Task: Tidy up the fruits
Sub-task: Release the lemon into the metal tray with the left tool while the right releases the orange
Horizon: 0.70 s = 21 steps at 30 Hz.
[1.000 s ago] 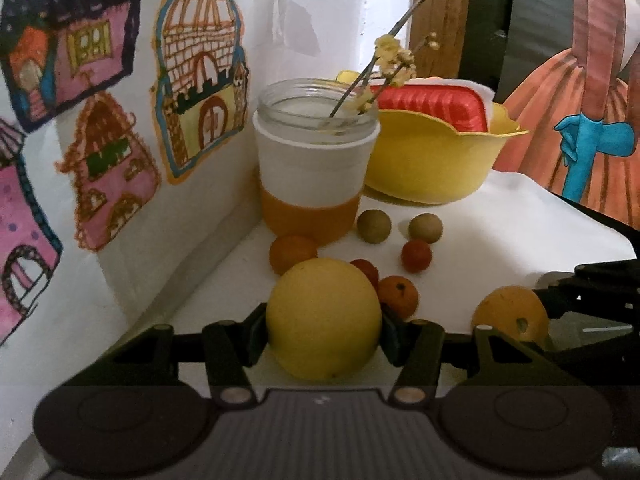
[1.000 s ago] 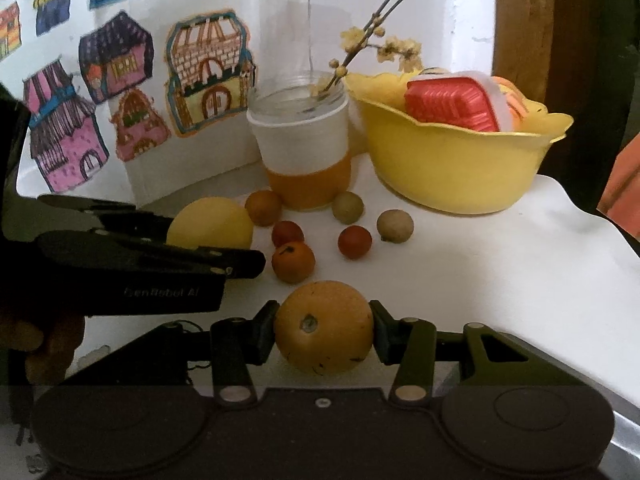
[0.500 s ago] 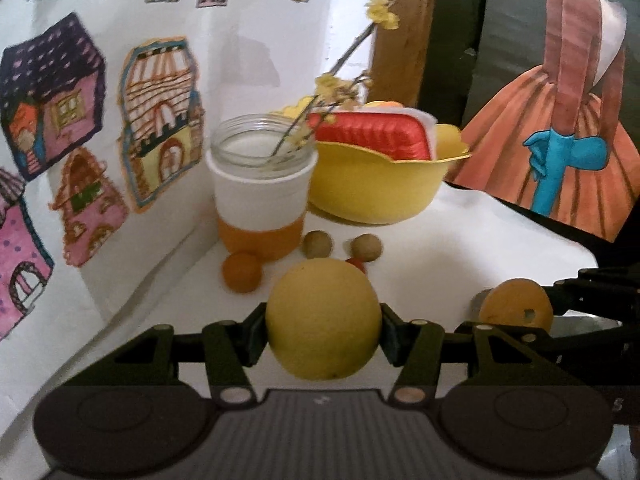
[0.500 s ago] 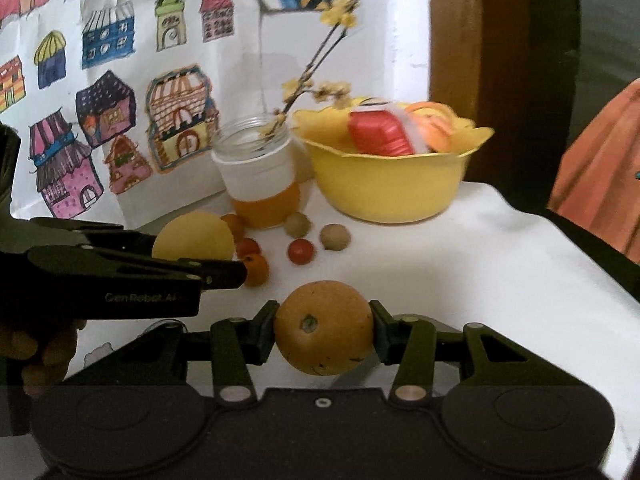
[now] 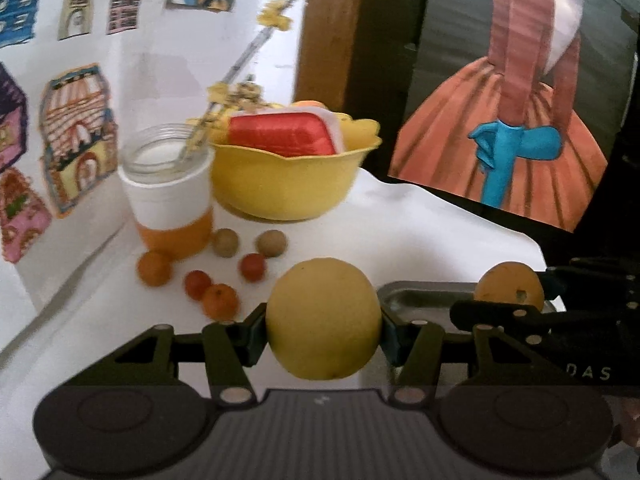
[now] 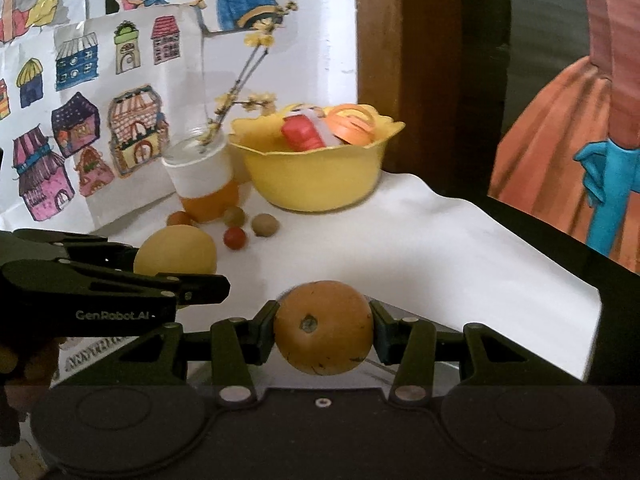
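Note:
My left gripper [image 5: 323, 340] is shut on a large yellow lemon [image 5: 323, 318], held above the white table. My right gripper [image 6: 323, 332] is shut on an orange [image 6: 323, 327], held above a metal tray [image 5: 424, 294] at the table's near edge. Each gripper shows in the other's view: the orange [image 5: 509, 286] at the right, the lemon [image 6: 175, 254] at the left. Several small fruits lie loose on the table: small oranges [image 5: 219, 300], red ones [image 5: 252, 267] and brownish ones [image 5: 272, 243].
A glass jar [image 5: 170, 192] with orange liquid and a flower sprig stands at the back left. A yellow bowl [image 5: 288, 184] with a red and white container stands beside it. Drawings of houses line the left wall. The table drops off at the right.
Both grippers have pulled back and risen from the jar and bowl, still holding their fruits. The metal tray has come into view under the orange.

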Available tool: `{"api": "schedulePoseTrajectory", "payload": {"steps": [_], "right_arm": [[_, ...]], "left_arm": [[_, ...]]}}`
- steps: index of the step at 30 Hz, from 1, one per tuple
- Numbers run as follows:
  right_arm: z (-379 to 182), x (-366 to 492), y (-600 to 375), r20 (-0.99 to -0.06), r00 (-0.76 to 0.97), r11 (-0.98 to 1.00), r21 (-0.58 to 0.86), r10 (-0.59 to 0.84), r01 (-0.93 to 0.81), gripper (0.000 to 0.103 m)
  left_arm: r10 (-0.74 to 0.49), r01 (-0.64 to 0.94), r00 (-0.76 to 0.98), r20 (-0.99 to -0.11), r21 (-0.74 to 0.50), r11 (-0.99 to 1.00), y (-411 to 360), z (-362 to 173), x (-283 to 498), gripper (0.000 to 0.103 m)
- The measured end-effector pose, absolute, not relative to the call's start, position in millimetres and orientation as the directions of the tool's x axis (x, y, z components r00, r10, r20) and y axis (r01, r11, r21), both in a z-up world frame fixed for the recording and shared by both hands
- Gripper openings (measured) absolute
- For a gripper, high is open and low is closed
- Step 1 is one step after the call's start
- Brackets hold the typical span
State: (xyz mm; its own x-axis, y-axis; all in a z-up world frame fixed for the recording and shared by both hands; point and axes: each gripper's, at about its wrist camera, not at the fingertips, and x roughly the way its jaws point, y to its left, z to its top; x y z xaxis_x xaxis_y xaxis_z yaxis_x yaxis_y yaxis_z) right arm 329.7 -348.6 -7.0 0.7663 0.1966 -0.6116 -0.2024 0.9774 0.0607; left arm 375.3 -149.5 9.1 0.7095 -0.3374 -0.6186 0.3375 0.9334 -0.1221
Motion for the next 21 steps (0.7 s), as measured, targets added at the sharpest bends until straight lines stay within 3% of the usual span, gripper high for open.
{"api": "schedulePoseTrajectory", "payload": {"steps": [21], "right_arm": [[-48.9, 318.5, -390.2, -0.612, 0.776, 0.986, 0.036, 0.152, -0.165, 0.049]], "left_arm": [[-0.376, 0.412, 0.649, -0.661, -0.11, 0.905, -210.1, -10.2, 371.7, 0.06]]}}
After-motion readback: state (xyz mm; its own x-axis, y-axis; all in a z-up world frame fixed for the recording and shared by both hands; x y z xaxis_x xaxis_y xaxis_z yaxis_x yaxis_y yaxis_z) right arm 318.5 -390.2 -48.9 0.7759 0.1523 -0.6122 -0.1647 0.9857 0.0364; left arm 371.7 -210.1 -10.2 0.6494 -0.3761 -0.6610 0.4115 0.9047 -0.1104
